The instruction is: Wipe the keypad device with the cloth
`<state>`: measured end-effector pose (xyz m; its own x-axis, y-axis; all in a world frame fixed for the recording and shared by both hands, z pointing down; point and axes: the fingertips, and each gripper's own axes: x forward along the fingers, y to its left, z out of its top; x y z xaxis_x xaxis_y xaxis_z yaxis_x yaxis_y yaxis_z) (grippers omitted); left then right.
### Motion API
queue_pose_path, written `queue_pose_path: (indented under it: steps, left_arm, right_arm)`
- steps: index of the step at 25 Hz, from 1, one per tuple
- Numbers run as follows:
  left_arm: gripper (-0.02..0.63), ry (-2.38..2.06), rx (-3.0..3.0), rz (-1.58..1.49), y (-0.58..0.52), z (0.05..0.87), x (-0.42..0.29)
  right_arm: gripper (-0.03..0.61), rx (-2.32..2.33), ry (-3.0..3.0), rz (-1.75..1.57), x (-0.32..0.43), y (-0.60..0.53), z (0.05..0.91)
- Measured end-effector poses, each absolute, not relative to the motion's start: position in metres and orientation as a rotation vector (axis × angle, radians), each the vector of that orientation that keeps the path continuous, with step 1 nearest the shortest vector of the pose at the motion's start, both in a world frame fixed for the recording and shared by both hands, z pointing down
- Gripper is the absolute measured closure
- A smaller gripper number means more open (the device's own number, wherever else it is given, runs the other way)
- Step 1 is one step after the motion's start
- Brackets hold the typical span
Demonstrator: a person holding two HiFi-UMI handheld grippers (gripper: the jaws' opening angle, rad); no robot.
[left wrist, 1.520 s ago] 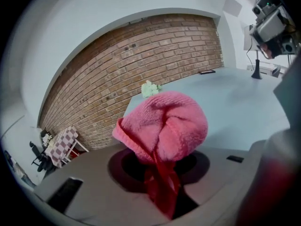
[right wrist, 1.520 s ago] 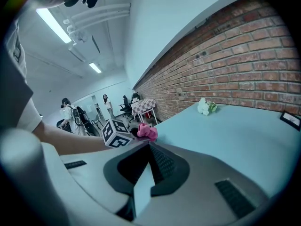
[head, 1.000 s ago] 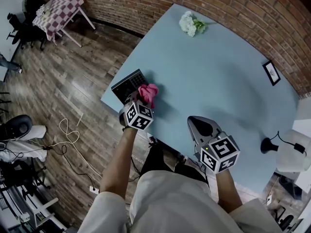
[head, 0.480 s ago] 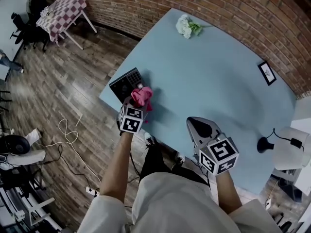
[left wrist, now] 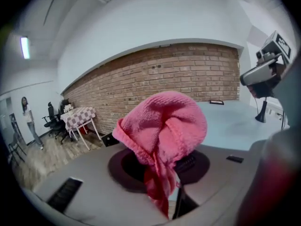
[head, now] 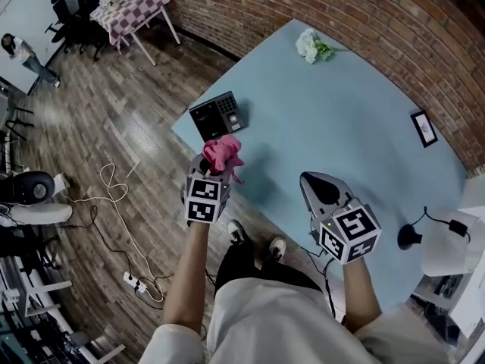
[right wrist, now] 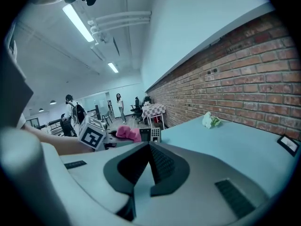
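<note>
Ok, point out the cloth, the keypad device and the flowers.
cloth (head: 222, 154), head view, middle of the bunch
keypad device (head: 217, 116), head view, centre of its face
flowers (head: 308, 45), head view, the white blooms

A red brick wall (head: 364, 21) runs behind a light blue table (head: 364, 120); above the brick, the upper wall (left wrist: 155, 18) is plain white. The floor (head: 98, 127) is dark wood planking, with a white cable (head: 108, 177) looped across it and what looks like a power strip (head: 131, 280) further along. In the far corner stands a small table under a checked cloth (head: 136, 2), with dark office chairs (head: 72, 14) just beside it. Long strip lights (right wrist: 80, 22) glow on the white ceiling, next to exposed pipes (right wrist: 122, 20).
</note>
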<state>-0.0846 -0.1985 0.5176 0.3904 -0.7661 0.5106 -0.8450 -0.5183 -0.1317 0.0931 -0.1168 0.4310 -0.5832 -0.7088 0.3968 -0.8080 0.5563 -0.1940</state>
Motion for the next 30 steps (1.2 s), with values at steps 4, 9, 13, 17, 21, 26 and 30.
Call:
queue_pose_path:
  steps: [4,9,13,17,21,26,30]
  left_arm:
    - [0.462,-1.514,2.496,0.7,-0.165,0.482,-0.093]
    - [0.462,-1.608,2.482,0.614,-0.128,0.449,-0.113]
    - [0.462,-1.698,2.497,0.57,-0.098,0.419,-0.127]
    - [0.462,-1.704,2.544,0.562,-0.056,0.395,-0.129]
    - [0.462,-1.787,2.537,0.507,-0.012,0.368,-0.139]
    - [0.462,-1.851,2.539,0.448,0.041,0.343,-0.148]
    - [0.462,-1.868,2.541,0.428,0.074,0.33,-0.151]
  right_arm:
    - [0.568,1.254,-2.526,0.484,0.091,-0.117,0.414]
    - [0.568,1.212,-2.569,0.418,0.076,-0.11,0.394]
    - [0.568,1.162,-2.616,0.368,0.058,-0.094,0.382]
    - [0.568,1.122,-2.647,0.304,0.044,-0.064,0.367]
    - [0.568,1.097,-2.674,0.25,0.032,-0.027,0.348]
    - [0.568,1.089,-2.702,0.152,0.024,0.016,0.321]
    - [0.568,1.092,-2.726,0.076,0.022,0.044,0.299]
